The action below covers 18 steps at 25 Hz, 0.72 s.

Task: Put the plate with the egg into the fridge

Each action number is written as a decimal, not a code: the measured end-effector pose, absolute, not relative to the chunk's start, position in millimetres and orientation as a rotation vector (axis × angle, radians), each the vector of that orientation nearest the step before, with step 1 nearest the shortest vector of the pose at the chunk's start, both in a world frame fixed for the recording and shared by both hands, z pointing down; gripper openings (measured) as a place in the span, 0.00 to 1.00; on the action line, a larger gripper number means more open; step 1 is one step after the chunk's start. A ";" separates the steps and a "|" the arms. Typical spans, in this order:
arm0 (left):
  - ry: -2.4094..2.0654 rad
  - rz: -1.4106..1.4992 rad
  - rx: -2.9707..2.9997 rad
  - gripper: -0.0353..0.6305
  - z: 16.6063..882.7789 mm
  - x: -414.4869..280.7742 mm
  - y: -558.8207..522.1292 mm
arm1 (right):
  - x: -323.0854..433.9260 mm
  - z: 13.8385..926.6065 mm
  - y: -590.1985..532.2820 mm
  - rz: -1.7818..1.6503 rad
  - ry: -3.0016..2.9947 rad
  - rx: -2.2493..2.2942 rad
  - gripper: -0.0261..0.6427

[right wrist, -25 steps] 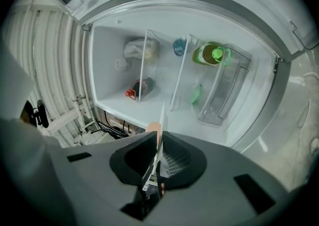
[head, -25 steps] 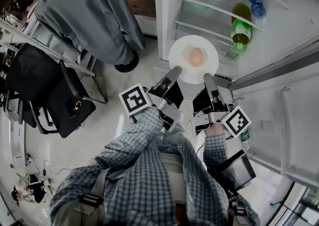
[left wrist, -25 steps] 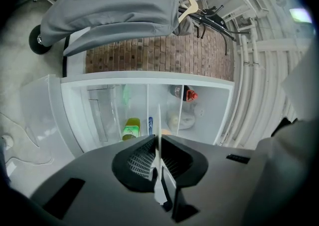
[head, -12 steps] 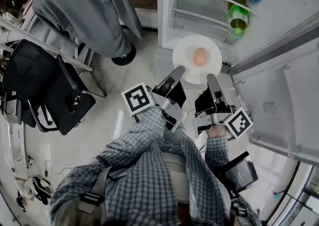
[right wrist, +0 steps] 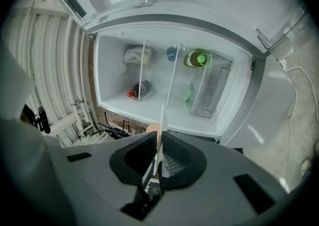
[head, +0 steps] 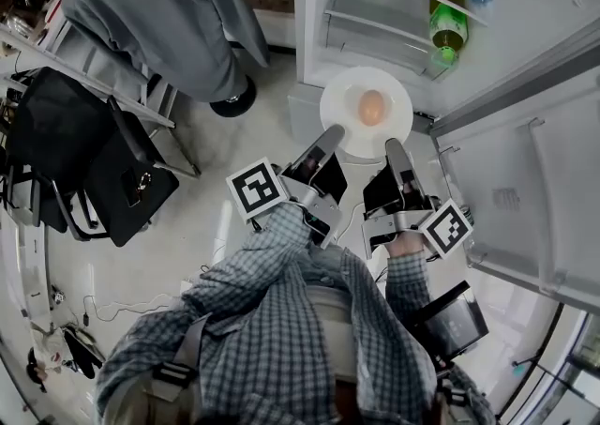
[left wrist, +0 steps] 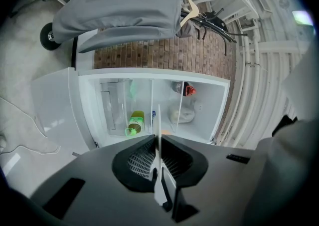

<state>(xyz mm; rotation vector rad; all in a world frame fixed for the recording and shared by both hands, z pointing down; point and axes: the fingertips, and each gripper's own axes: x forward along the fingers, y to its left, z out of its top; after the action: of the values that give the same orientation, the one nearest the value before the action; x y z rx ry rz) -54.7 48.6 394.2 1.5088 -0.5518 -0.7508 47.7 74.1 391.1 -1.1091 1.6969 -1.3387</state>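
L gripper (head: 335, 132) & R gripper (head: 392, 144) pinch round white plate (head: 342, 95) rim, brown egg (head: 372, 107) on it, before open white fridge (head: 311, 20); green bottle (head: 447, 24) label unreadable.

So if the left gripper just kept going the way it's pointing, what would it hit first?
The left gripper is shut on the plate, which leads. Beyond it the way looks free into the open fridge, probably toward a shelf beside the green bottle; depth is hard to judge.
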 end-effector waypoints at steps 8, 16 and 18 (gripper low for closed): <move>-0.574 -0.768 1.502 0.11 396.6 -56.6 52.1 | 46.7 391.9 74.6 -1.363 1.710 -1.079 0.09; -0.571 -0.765 1.506 0.11 398.4 -56.5 52.1 | 47.5 394.5 75.3 -1.361 1.691 -1.068 0.09; -0.566 -0.766 1.505 0.11 398.0 -55.9 50.8 | 48.1 394.6 74.3 -1.356 1.690 -1.071 0.09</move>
<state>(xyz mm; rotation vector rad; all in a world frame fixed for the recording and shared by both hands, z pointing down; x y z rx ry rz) -55.9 50.8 398.0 1.5050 -0.5655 -0.7656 48.1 74.3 394.6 -1.0708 1.6900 -1.3562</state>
